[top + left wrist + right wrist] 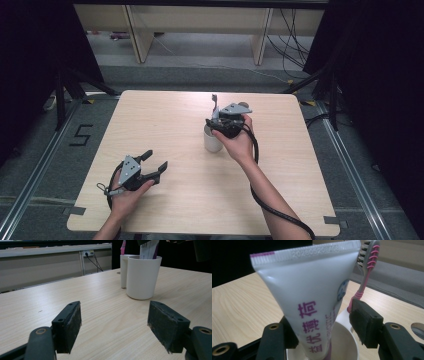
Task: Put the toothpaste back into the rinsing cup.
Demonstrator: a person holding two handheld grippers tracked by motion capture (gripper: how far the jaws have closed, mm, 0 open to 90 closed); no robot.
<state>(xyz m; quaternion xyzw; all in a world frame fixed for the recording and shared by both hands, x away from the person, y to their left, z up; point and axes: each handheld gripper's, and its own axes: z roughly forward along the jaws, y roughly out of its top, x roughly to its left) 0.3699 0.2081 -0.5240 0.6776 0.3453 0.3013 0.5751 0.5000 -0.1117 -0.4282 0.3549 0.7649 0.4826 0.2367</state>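
Table (165, 120): right gripper (324, 325) hides cup (212, 142) rim; toothpaste tube (309, 290) base unseen.

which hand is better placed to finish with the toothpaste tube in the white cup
Right. The right gripper sits over the white cup, jaws open around the toothpaste tube standing in it beside the toothbrush. The left gripper rests open, well away from the cup.

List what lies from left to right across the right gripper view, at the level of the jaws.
Left jaw of the right tool, standing apart from its partner → toothpaste tube, upright in the white cup → right jaw → pink and grey toothbrush rising behind it.
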